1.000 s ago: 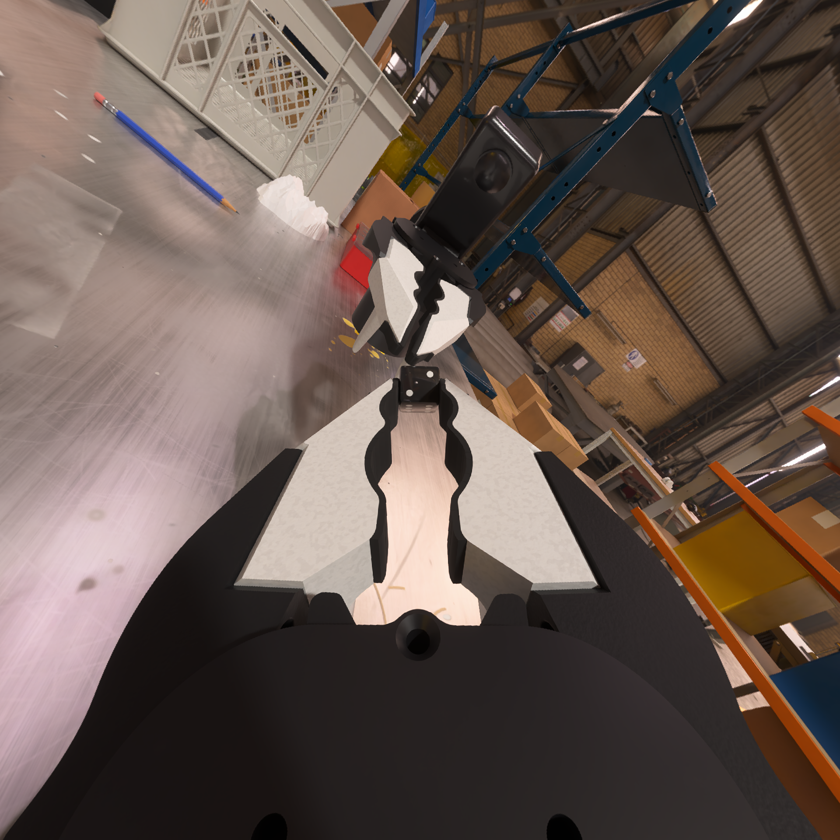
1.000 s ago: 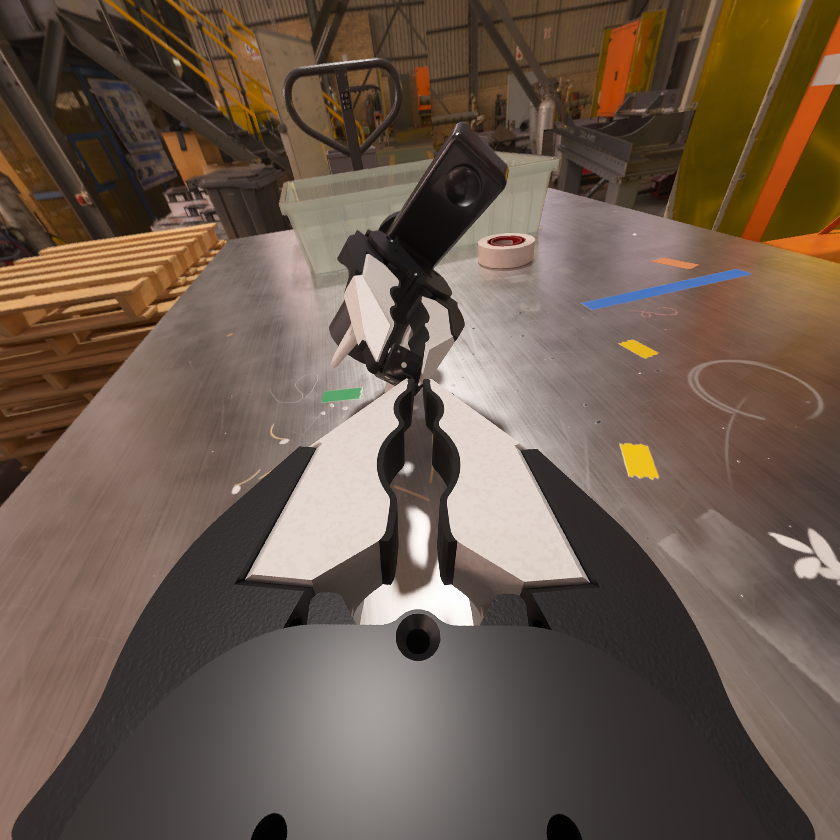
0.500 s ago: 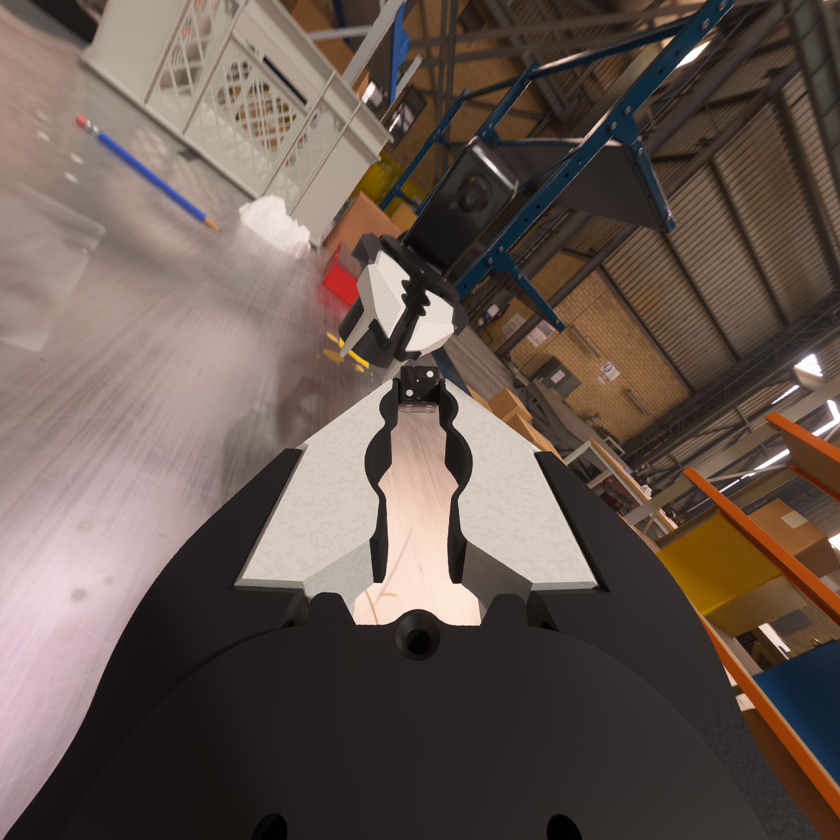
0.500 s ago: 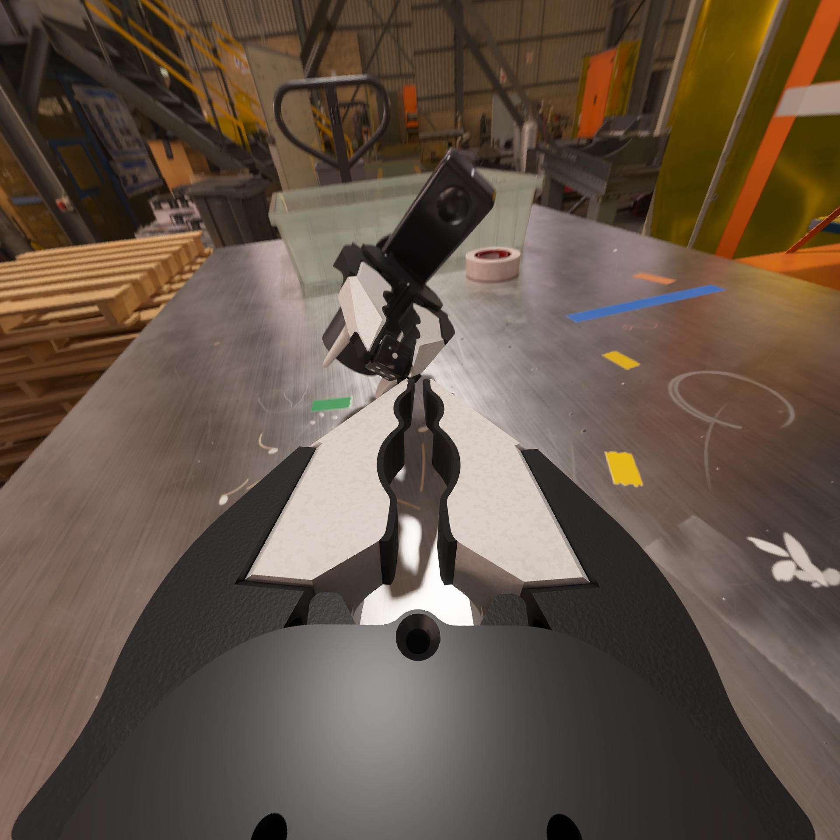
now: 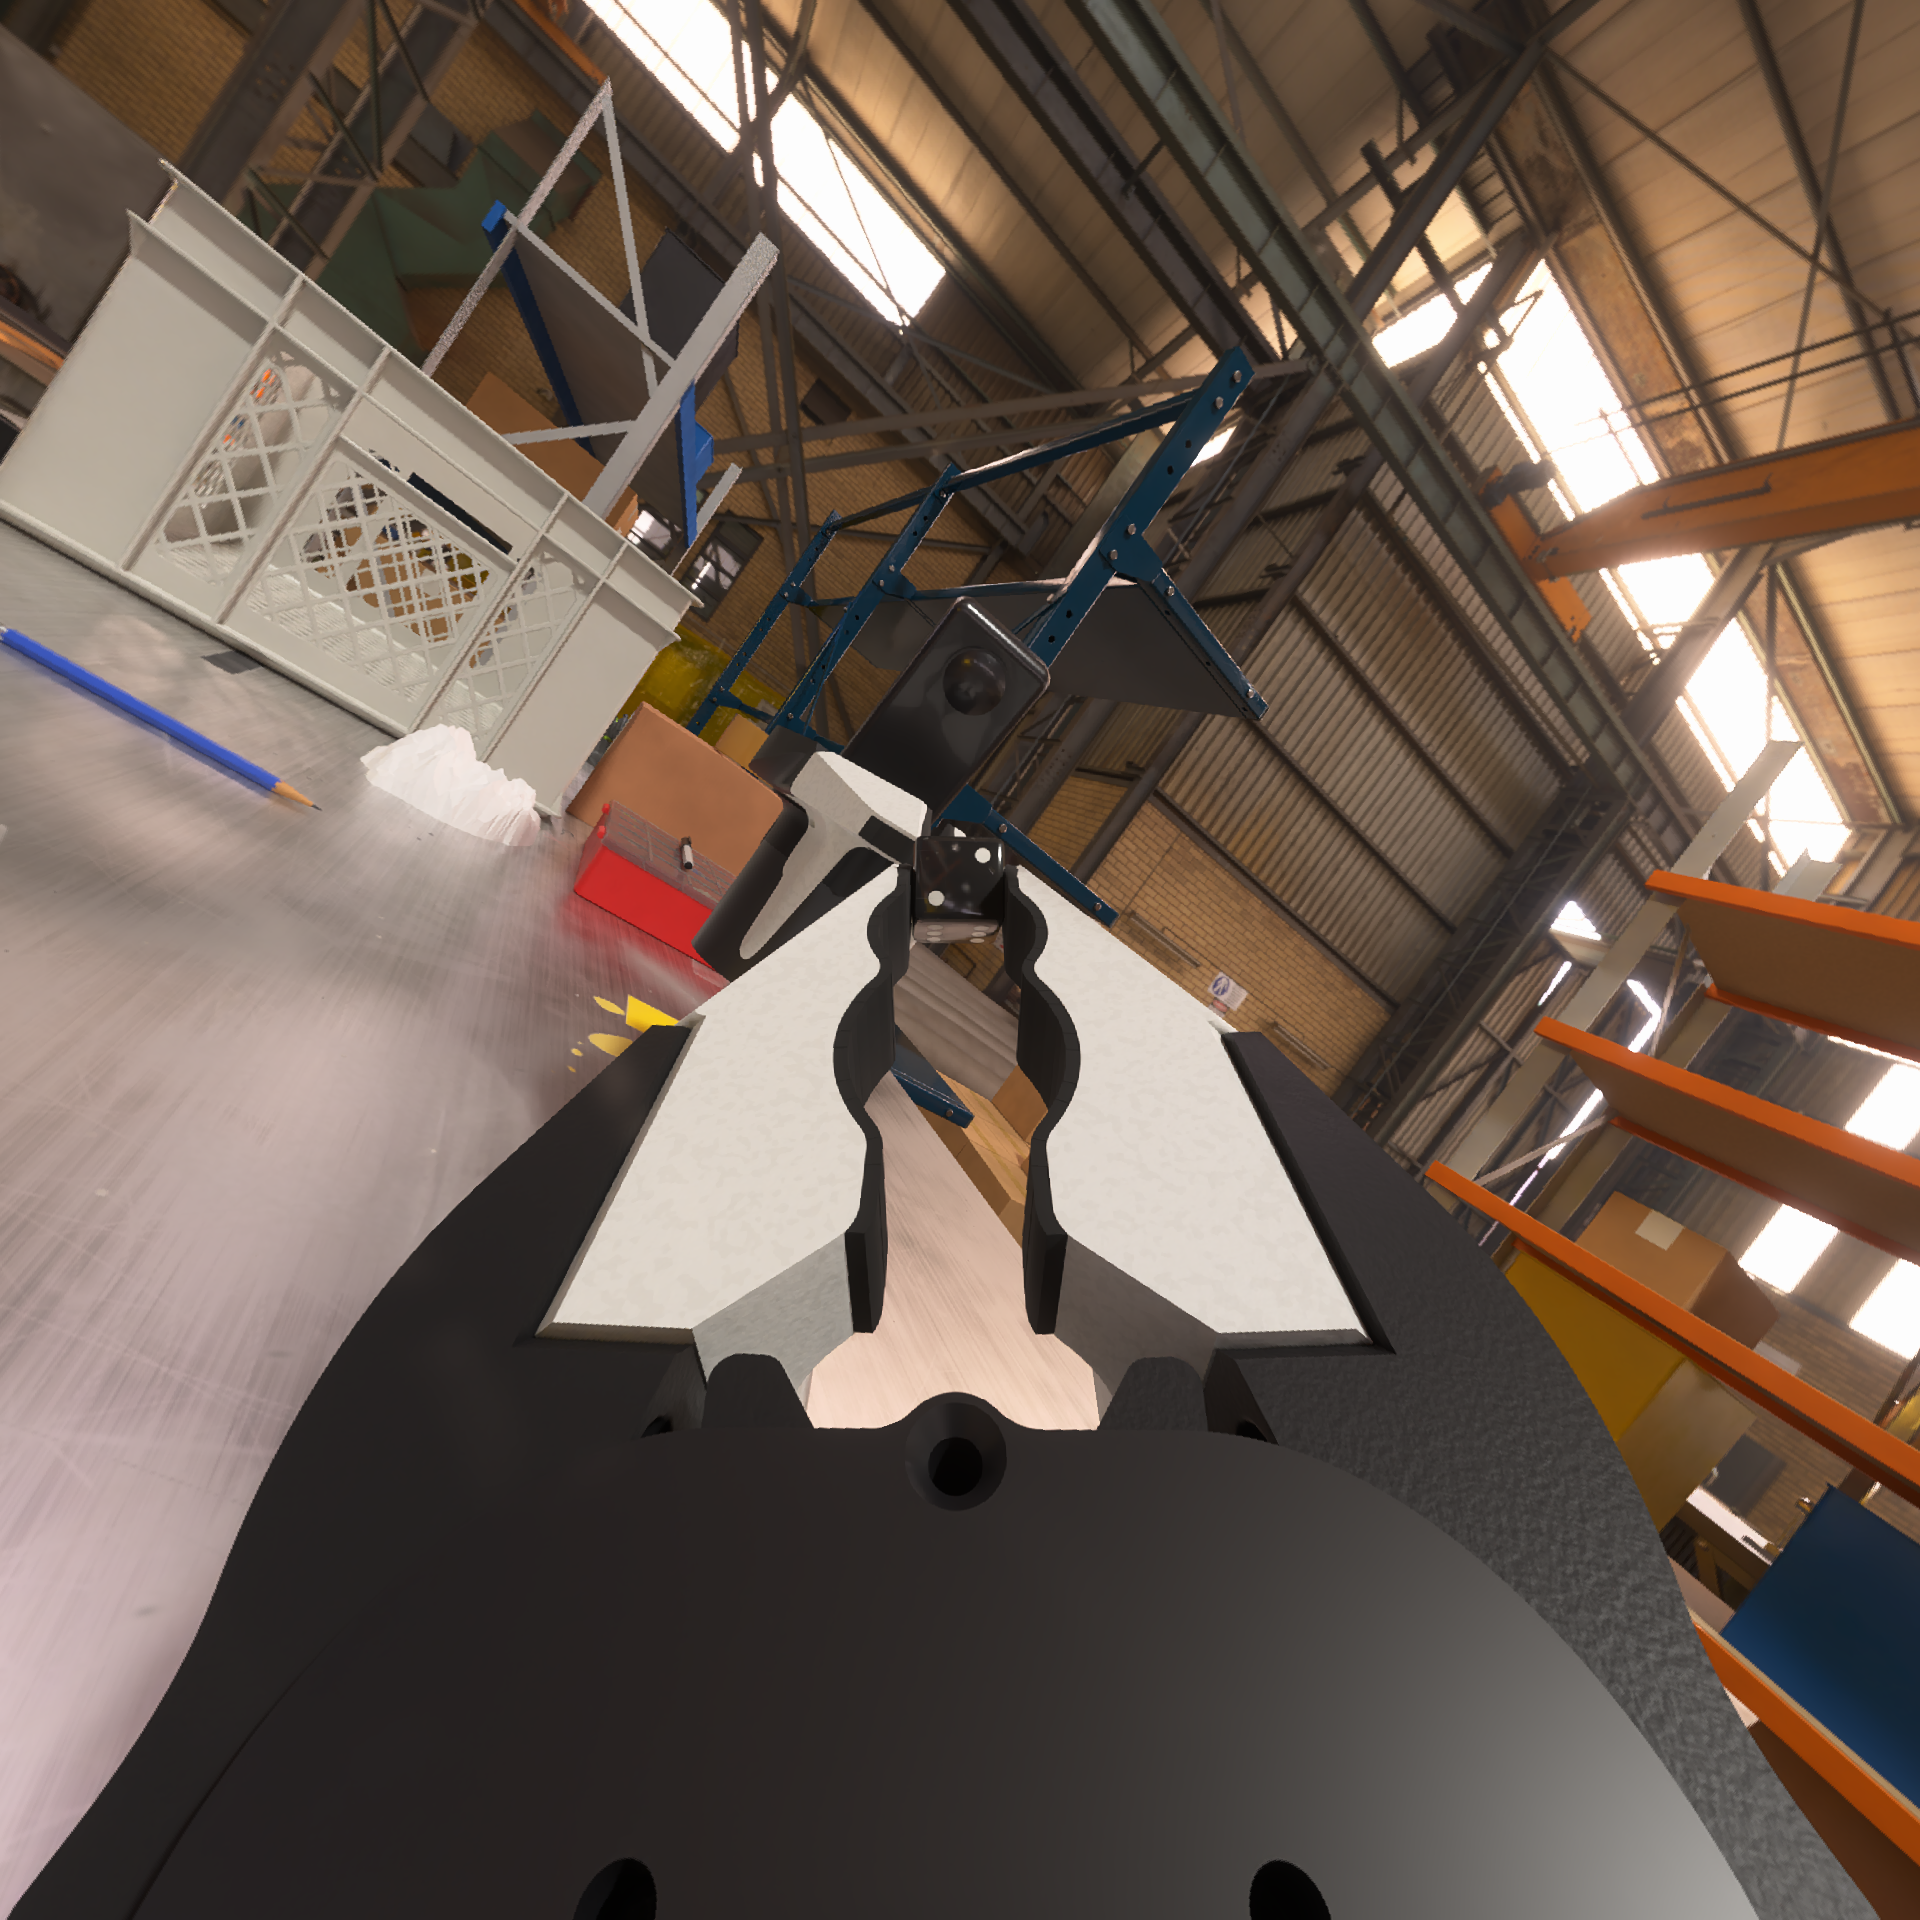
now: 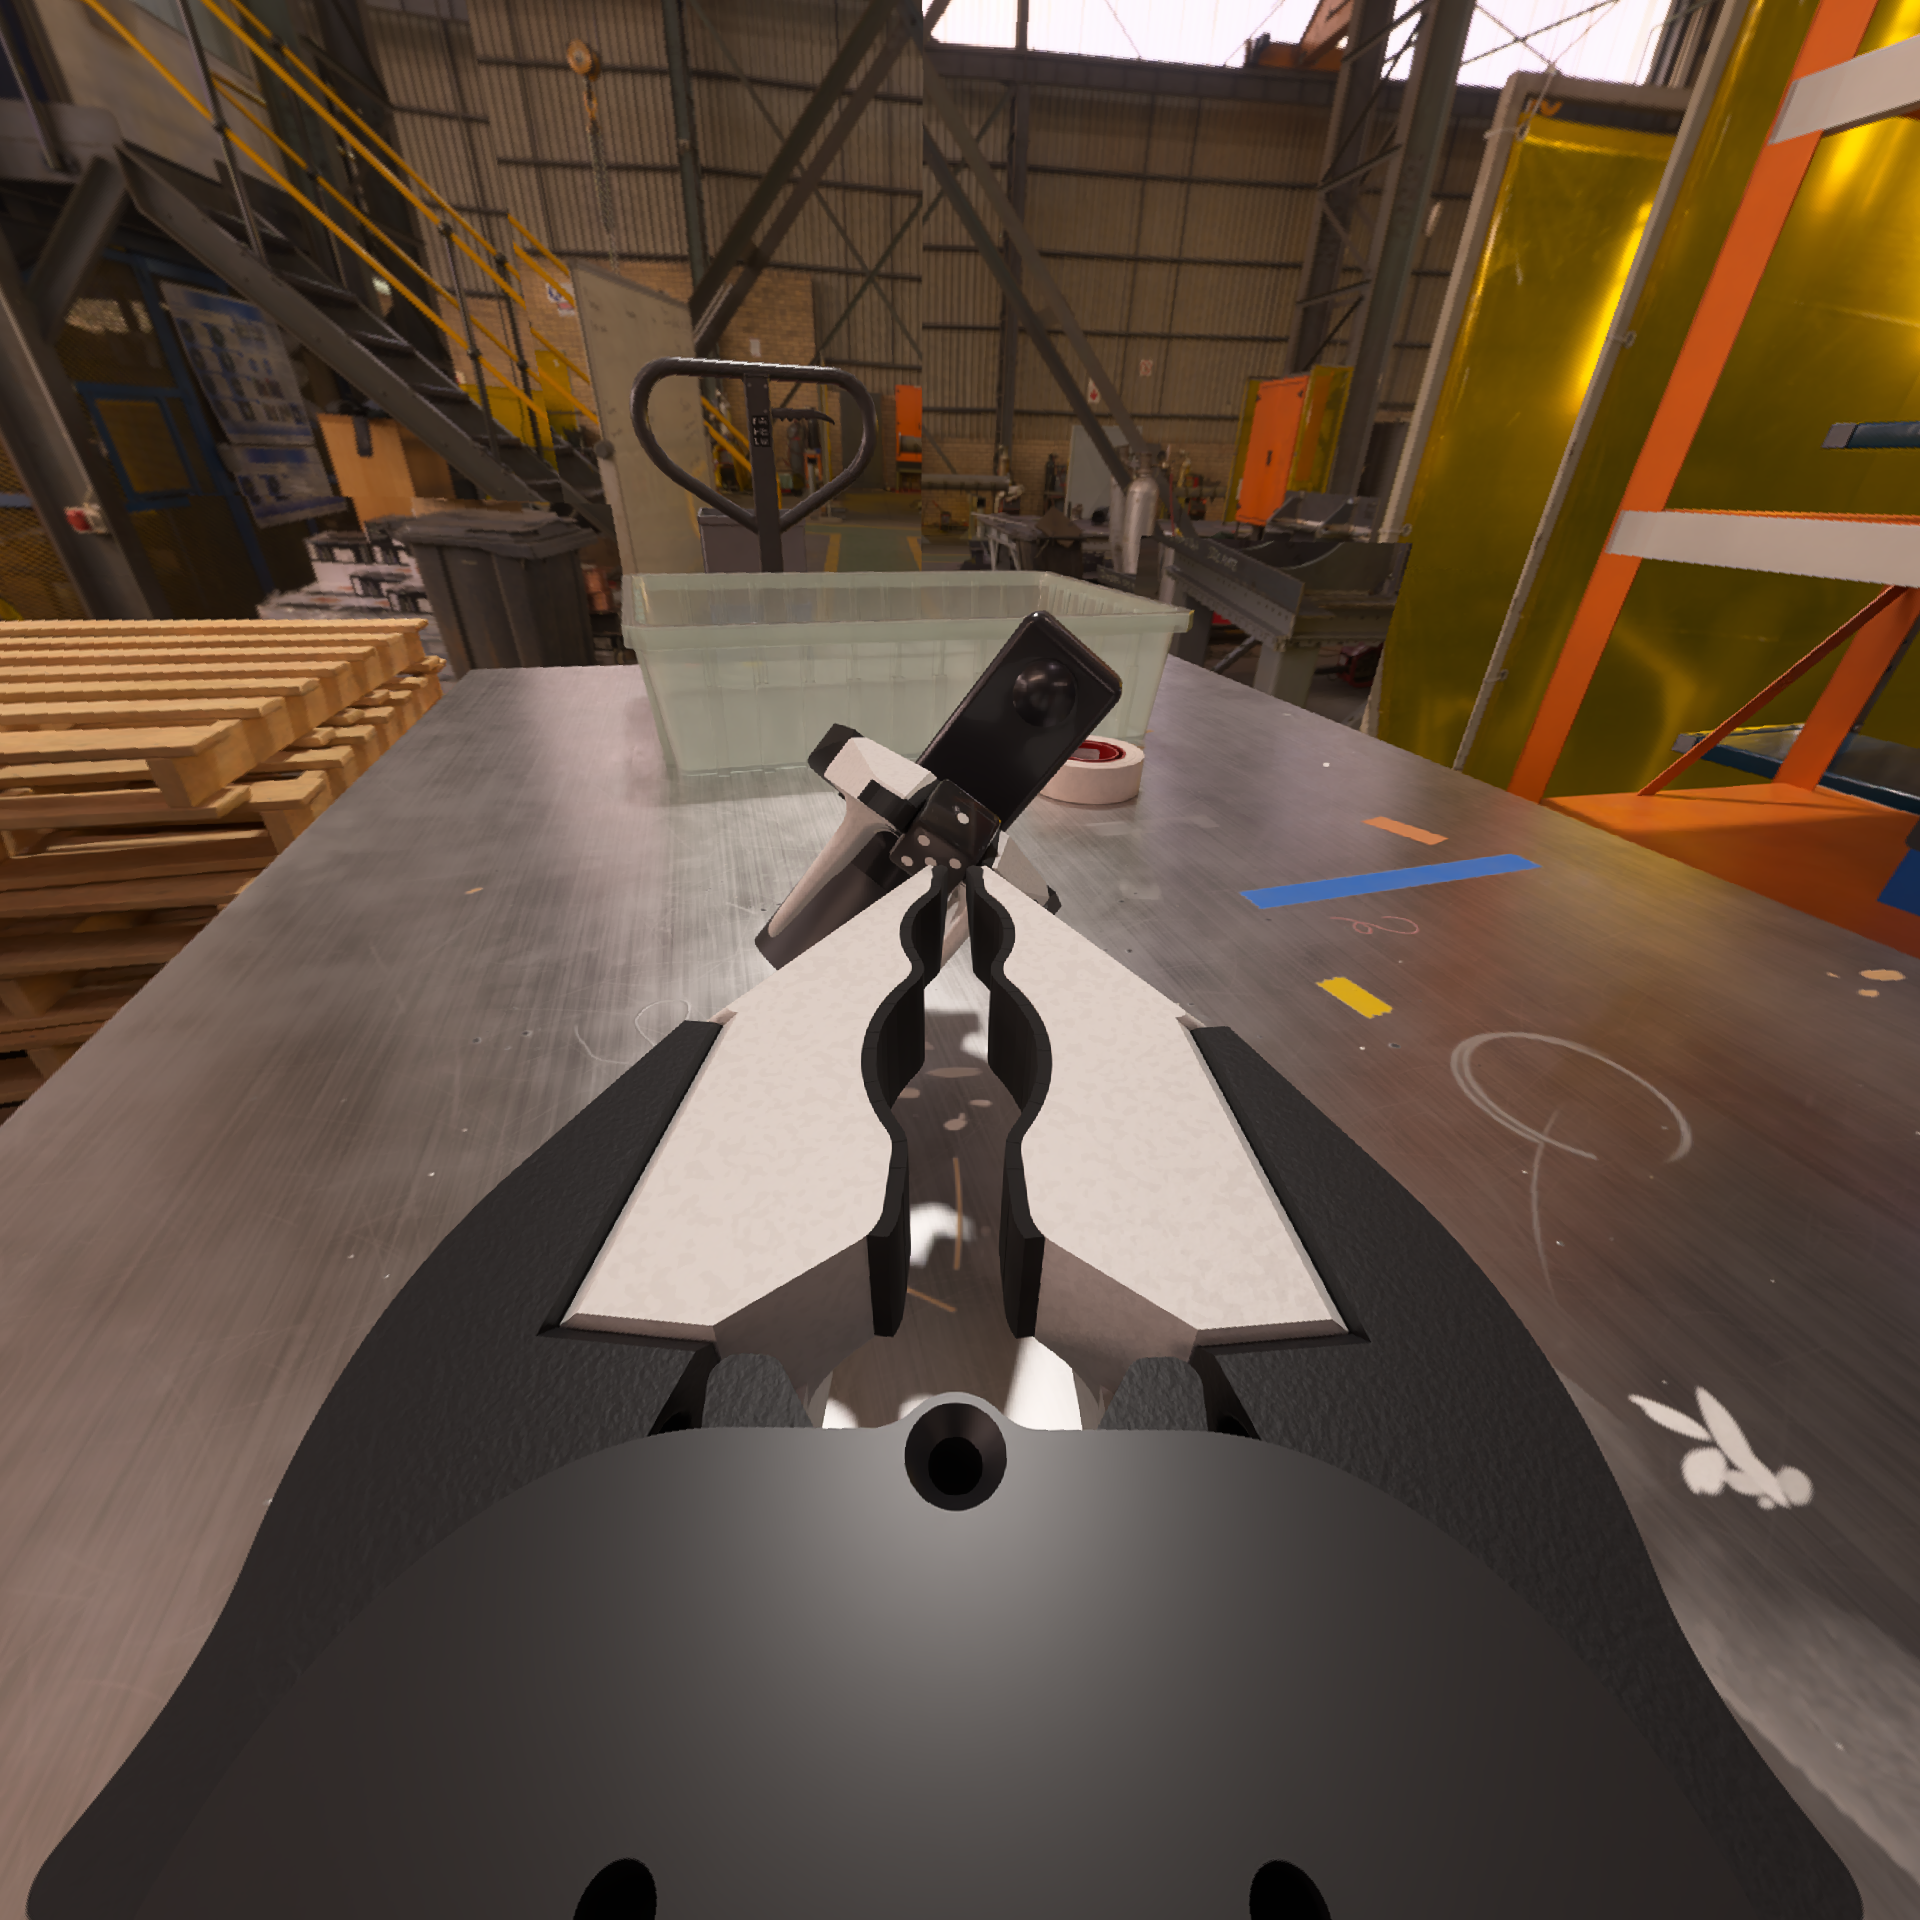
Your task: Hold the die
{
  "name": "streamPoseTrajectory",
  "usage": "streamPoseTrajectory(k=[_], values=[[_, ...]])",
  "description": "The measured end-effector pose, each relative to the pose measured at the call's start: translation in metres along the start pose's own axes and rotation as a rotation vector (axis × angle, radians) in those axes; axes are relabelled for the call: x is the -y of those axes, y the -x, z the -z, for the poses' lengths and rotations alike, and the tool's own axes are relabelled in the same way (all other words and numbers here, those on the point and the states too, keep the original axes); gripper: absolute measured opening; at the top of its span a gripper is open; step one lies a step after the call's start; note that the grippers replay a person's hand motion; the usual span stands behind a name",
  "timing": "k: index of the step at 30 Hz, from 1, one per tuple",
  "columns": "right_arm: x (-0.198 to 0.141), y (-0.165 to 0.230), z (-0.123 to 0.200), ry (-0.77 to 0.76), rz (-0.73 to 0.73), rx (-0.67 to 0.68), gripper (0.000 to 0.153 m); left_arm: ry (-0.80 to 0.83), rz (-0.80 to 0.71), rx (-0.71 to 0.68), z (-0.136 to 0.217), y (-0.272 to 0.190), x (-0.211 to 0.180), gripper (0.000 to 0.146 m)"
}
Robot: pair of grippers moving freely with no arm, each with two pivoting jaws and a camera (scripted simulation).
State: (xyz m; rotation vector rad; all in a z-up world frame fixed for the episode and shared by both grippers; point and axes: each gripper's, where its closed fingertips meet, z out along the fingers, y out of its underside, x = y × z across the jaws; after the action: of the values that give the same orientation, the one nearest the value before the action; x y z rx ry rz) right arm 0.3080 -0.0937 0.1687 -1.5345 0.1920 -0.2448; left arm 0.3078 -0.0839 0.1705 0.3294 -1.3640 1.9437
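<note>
A black die with white pips [image 5: 956, 881] sits pinched between the fingertips of my left gripper [image 5: 956, 909], held up in the air above the metal table [image 5: 260, 1039]. In the right wrist view the die [image 6: 940, 831] shows just beyond the tips of my right gripper [image 6: 956, 883], whose jaws are nearly together with nothing between them. The left gripper [image 6: 873, 821] shows there tilted behind the die. In the left wrist view the right gripper's body [image 5: 831, 831] is close behind the die, its tips hidden.
A white lattice crate [image 5: 312, 499], a blue pencil [image 5: 156, 717], crumpled white paper [image 5: 447, 779] and a red box [image 5: 644, 894] are far on the left view's table. A clear bin [image 6: 883, 665] and tape roll [image 6: 1101, 769] stand beyond the grippers.
The left gripper has tilted upward with the die in it. The two grippers have come closer together, so the right gripper's tips now sit right at the die.
</note>
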Motion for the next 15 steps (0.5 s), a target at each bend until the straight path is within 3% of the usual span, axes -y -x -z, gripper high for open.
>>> streamPoseTrajectory(k=[10, 15], values=[[0.0013, 0.0055, 0.0015, 0.003, -0.017, 0.025, 0.003, 0.047, -0.125, 0.004, -0.0014, -0.0024, -0.0049, 0.017], [-0.0015, 0.0057, 0.0016, 0.033, 0.082, -0.011, 0.003, 0.073, -0.116, 0.021, -0.0001, 0.0006, -0.0076, 0.017]])
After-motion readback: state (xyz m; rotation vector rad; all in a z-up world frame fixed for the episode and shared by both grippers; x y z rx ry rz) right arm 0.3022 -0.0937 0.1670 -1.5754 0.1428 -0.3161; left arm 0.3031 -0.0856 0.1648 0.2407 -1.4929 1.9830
